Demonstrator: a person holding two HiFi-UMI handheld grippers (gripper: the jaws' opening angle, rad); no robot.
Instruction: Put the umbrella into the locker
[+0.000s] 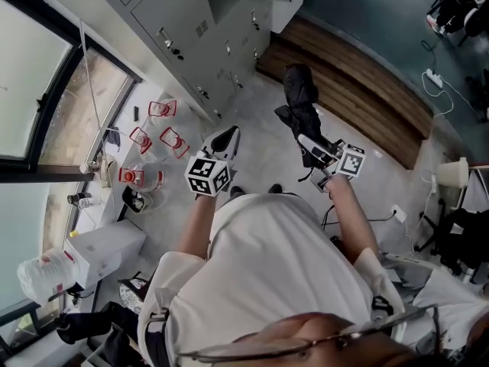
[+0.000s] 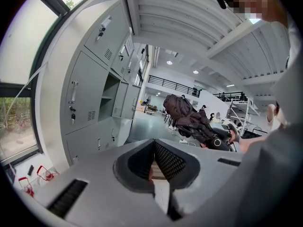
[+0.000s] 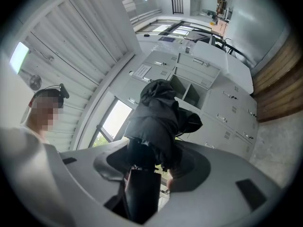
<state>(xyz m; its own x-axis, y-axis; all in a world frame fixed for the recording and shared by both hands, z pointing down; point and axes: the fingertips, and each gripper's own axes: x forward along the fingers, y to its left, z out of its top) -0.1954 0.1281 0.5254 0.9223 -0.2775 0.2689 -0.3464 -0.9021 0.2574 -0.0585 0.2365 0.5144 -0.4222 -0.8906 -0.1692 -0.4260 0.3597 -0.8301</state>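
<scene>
- Jaws of the right gripper (image 3: 147,174) stand part-way apart and are clamped on the black handle (image 3: 138,193) of the umbrella (image 3: 158,117). The handle fills the gap between the pads.
- In the head view the right gripper (image 1: 312,145) holds the umbrella (image 1: 300,102) out in front of the person, above the pale floor (image 1: 359,197). The canopy end points away from the body.
- The left gripper (image 2: 154,167) has its two jaws drawn together with nothing between them. In the head view it (image 1: 227,138) sits just beside the right one and touches no object.
- The umbrella is black and folded short, its fabric bunched in loose, unstrapped folds above the handle.
- It hangs in open air, outside the grey lockers (image 1: 206,21). An open compartment (image 3: 189,91) shows behind it in the right gripper view, and nothing of the umbrella is inside.
</scene>
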